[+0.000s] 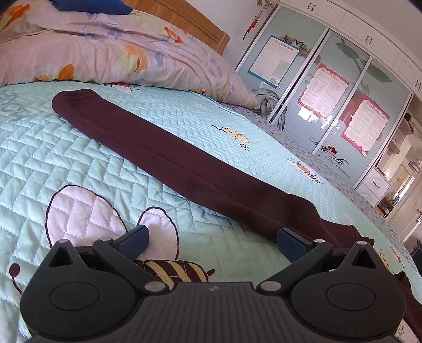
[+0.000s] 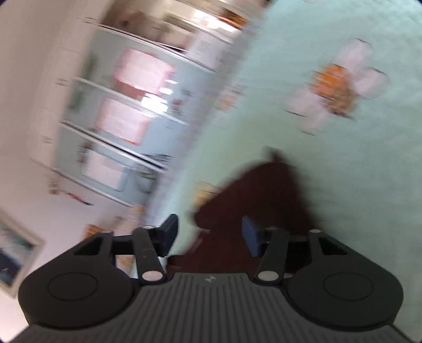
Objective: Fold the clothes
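A dark maroon garment (image 1: 168, 153), folded into a long narrow strip, lies flat across the light-green quilted bedspread (image 1: 52, 158). My left gripper (image 1: 211, 241) is open and empty just above the bedspread, its right finger (image 1: 291, 244) close to the garment's near end. The right wrist view is blurred by motion. There my right gripper (image 2: 211, 234) is open over a bunched end of the maroon garment (image 2: 258, 200), with nothing between its fingers.
A floral pillow (image 1: 105, 50) with a blue folded cloth (image 1: 89, 6) on it lies at the head of the bed by a wooden headboard (image 1: 190, 21). A wardrobe with sliding doors (image 1: 329, 87) stands beyond the bed's far side.
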